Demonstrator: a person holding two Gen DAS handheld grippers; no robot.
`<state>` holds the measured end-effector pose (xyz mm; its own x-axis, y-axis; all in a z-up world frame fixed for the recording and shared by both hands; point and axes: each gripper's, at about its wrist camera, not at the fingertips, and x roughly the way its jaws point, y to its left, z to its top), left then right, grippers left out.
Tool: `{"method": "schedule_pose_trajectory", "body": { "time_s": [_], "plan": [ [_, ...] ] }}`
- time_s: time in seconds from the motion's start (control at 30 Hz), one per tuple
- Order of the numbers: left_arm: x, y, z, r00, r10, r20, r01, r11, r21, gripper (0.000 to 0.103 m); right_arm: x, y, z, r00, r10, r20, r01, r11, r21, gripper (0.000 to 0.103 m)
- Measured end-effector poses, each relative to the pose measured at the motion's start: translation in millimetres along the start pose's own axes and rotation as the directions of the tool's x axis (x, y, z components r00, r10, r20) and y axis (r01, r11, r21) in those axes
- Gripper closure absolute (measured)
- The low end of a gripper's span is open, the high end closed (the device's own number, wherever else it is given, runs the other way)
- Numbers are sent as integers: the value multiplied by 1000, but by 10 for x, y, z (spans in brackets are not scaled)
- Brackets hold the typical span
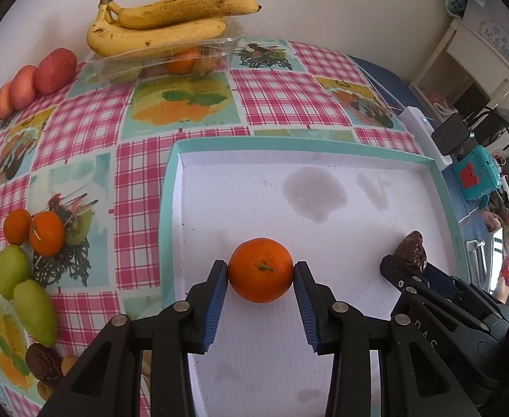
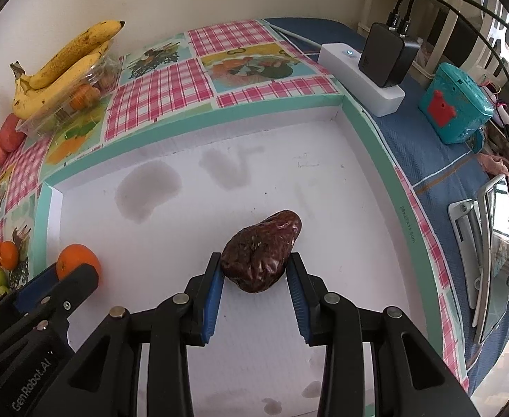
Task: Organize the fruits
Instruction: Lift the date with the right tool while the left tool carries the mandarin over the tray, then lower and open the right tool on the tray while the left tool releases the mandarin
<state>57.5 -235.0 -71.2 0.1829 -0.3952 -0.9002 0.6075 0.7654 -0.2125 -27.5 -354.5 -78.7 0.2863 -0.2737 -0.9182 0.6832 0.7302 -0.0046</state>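
My left gripper (image 1: 260, 266) is shut on an orange tangerine (image 1: 259, 279), its blue pads pressing both sides, low over the white floor of a teal-rimmed tray (image 1: 289, 144). In the right wrist view my right gripper (image 2: 255, 259) is shut on a dark red-brown wrinkled fruit (image 2: 263, 250) over the same tray (image 2: 219, 111). The two grippers are side by side. The right gripper (image 1: 409, 264) shows at the right of the left wrist view with its wrinkled fruit (image 1: 412, 250). The left gripper (image 2: 70, 271) and tangerine (image 2: 75, 257) show at the lower left of the right wrist view.
On the checked cloth left of the tray lie two tangerines (image 1: 35, 231), green fruits (image 1: 21, 285) and a dark fruit (image 1: 44, 365). Bananas (image 1: 157, 24) top a clear box at the back, beside red apples (image 1: 46, 73). A power strip (image 2: 362, 76) and teal box (image 2: 456, 104) stand right.
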Motion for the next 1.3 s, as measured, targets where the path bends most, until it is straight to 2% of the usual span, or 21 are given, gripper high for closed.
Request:
{"method": "schedule_pose_trajectory", "body": {
  "time_s": [0.53,0.73,0.8,0.87,1.0,1.23,1.3],
  "plan": [
    [14,-12,2,1000,4,-20,-4,1000,8,58,18,2,-11,1000,-27,-15,26,1000,-15,62],
    [-68,-19,7,1000,-1,-8,1,1000,17,49,1,-30,-7,999,-46,-24,45,999,-15,54],
    [-100,-33,10,1000,-1,-4,1,1000,25,47,-18,-42,-4,999,-50,-21,50,999,-15,46],
    [-143,-46,18,1000,5,-1,-5,999,32,46,-48,-48,-2,999,-50,-18,50,999,-14,45],
    [-266,-24,28,1000,30,5,-30,999,32,42,-146,-55,8,998,-60,4,60,998,-21,37],
    [-492,114,71,995,94,36,-94,996,-1,30,-349,-111,32,997,-65,43,65,998,-19,32],
    [-550,166,68,992,117,49,-117,993,-10,24,-408,-125,34,997,-61,54,62,998,-22,21]
  ]
}}
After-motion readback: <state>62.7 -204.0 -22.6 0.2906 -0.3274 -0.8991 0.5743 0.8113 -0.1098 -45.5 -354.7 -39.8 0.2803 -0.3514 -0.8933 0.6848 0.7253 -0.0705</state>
